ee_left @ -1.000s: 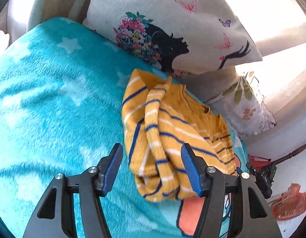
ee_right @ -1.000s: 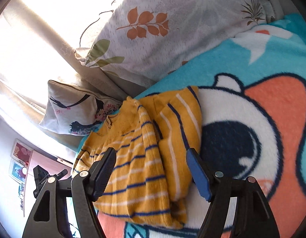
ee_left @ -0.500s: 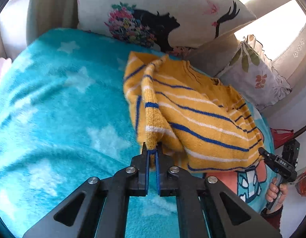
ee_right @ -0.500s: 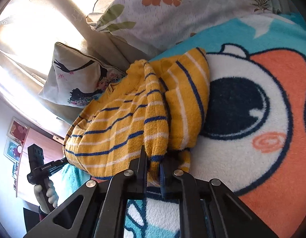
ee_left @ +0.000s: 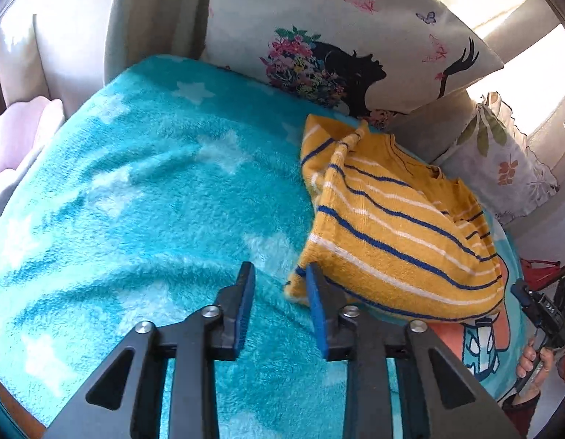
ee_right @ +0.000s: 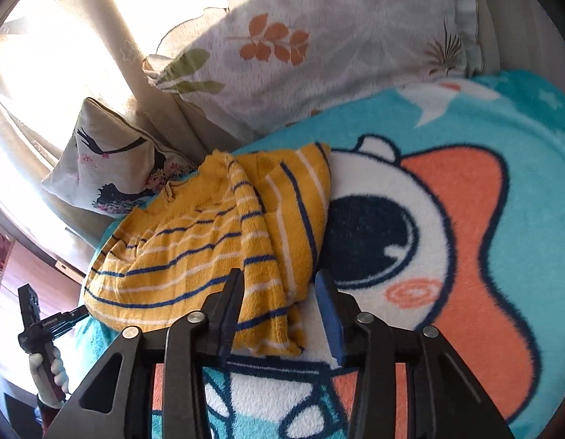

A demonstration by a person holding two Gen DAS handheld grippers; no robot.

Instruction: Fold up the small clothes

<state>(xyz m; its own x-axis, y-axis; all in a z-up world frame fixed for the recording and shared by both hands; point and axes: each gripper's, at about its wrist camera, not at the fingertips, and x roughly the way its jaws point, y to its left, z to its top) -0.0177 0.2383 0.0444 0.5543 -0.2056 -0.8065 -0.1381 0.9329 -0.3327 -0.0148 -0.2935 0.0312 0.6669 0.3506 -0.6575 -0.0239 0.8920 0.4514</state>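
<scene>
- Now the left gripper (ee_left: 279,292) has just let go, jaws parting w/ only blanket (ee_left: 136,201) between them; sweater (ee_left: 392,234) corner just beside its right pad.
- Right gripper (ee_right: 280,305) also opening; sweater (ee_right: 216,252) hem lies between the pads, apparently loose.
- Yellow striped sweater sits folded on blanket near the pillows (ee_right: 311,44).

Mustard sweater (ee_left: 399,234) with blue and white stripes; turquoise blanket (ee_left: 143,197) (pale stars).
</scene>
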